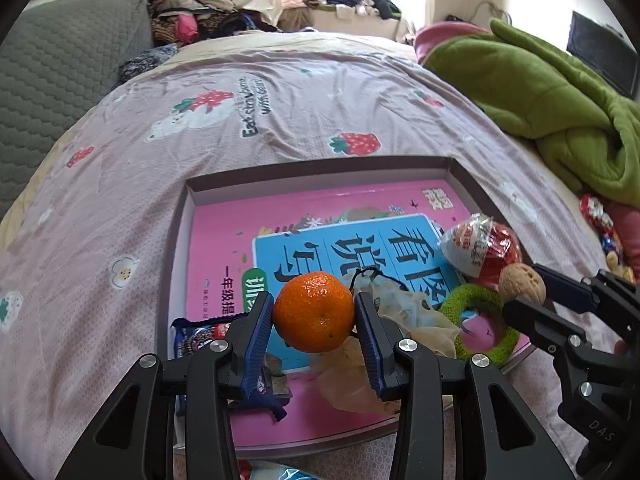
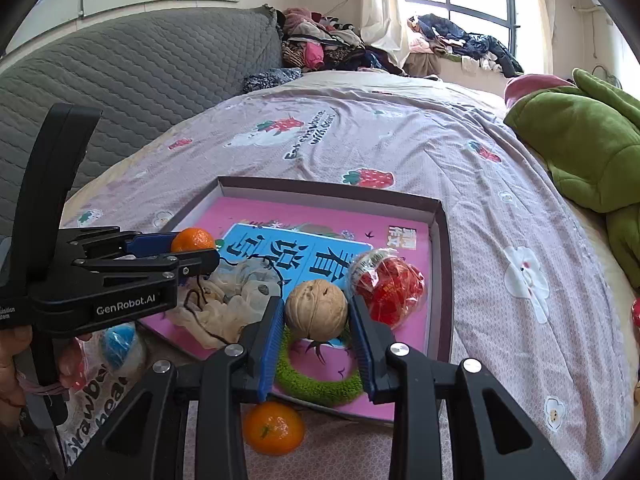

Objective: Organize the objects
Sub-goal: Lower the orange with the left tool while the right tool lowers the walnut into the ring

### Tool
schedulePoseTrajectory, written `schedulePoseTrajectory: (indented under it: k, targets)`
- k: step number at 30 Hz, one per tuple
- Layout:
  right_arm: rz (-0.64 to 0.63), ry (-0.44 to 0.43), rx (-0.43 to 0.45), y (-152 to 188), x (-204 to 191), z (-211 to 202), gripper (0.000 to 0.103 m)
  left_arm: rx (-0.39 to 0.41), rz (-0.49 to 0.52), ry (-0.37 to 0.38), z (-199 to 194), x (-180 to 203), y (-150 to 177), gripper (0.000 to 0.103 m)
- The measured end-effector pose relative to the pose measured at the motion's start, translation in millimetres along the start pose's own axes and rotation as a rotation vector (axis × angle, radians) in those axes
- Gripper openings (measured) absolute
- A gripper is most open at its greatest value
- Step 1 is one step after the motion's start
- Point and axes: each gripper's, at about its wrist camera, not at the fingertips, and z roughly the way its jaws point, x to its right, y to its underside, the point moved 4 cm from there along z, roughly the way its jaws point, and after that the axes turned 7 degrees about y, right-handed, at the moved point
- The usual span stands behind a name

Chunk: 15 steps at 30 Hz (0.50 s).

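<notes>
L gripper (image 1: 314, 312) is clamped on a tangerine (image 1: 314, 312), pads on both sides, held above the near-left part of the box tray (image 1: 320, 168), over the pink book (image 1: 224, 248) that lines it. R gripper (image 2: 316, 312) is clamped on a walnut (image 2: 316, 312), hanging over the green fuzzy ring (image 2: 316, 388) near the tray's near edge.

Risks, as I judge them:
- Both things are round and hard. Dropped from this height onto the slick book cover, the tangerine or walnut could roll to the tray wall, or bounce over the low rim onto the bedsheet (image 1: 280, 120).
- The near half of the tray is crowded: crumpled cream bag w/ black string (image 1: 404, 312), ring, red wrapped snack (image 1: 480, 248). Landing on the bag = unstable rest, may slide off.
- The grippers are near each other at the near edge; the jaws could clash if both go down together.
- Squeezing harder could bruise the tangerine; the walnut is held only by its curved sides and could pop out.

Count: tangerines 2 (one held, a second tangerine (image 2: 274, 428) on the sheet just outside the tray's near edge); walnut 1; ring 1; red snack in tray 1; cream bag 1; book 1; tray 1; dark blue snack packet (image 1: 200, 336) at the near-left corner 1. More wrapped bits lie on the sheet off to the sides, too small to count.
</notes>
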Motion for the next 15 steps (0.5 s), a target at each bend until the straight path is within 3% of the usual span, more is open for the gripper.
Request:
schedulePoseTrajectory:
  k: [15]
  targets:
    - [-0.018, 0.025, -0.062, 10.3, 0.6, 16.9, 0.033, -0.069, 0.020, -0.035, 19.8, -4.0, -0.2, 0.043]
